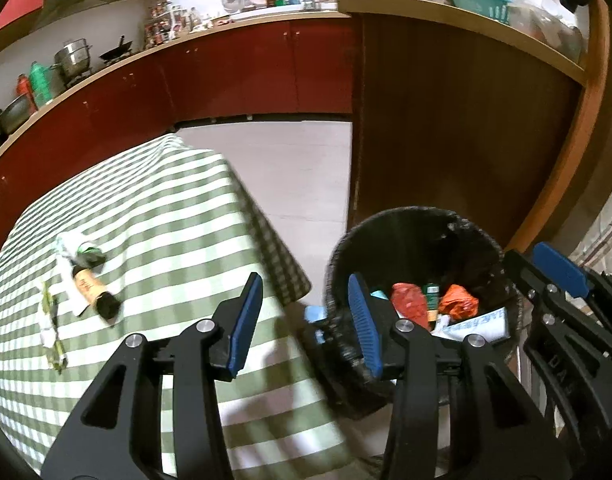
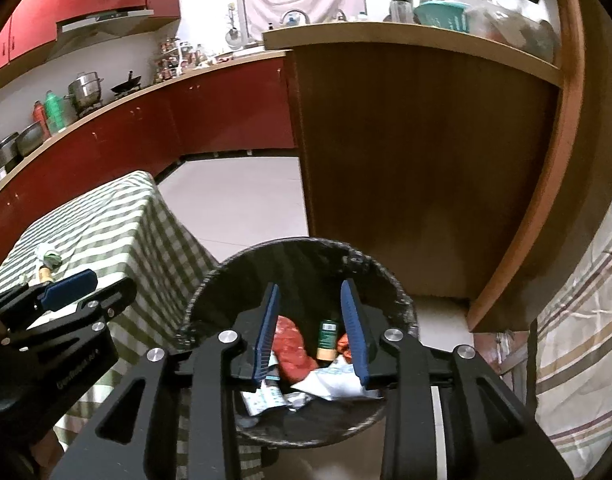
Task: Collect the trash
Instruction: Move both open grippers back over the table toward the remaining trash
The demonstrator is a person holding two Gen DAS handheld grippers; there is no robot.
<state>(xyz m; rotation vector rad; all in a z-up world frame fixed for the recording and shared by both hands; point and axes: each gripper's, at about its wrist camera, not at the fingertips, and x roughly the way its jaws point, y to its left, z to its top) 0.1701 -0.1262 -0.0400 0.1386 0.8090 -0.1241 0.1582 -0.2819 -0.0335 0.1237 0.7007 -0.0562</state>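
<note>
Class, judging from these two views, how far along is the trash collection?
Done: red wrappers, a green can and papers already lie in the black bin.
In hand: nothing; the left gripper and right gripper are both open and empty.
Left: a small bottle and crumpled scraps on the checked tablecloth.

The bin (image 1: 422, 232) blurs along its near rim, which the left hand-held gripper (image 1: 306, 316) partly hides; scraps (image 1: 52, 328) near the table's (image 1: 178, 216) left edge look like wrappers.

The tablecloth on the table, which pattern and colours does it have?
The tablecloth is green and white checked, clearest in the left wrist view.
</note>
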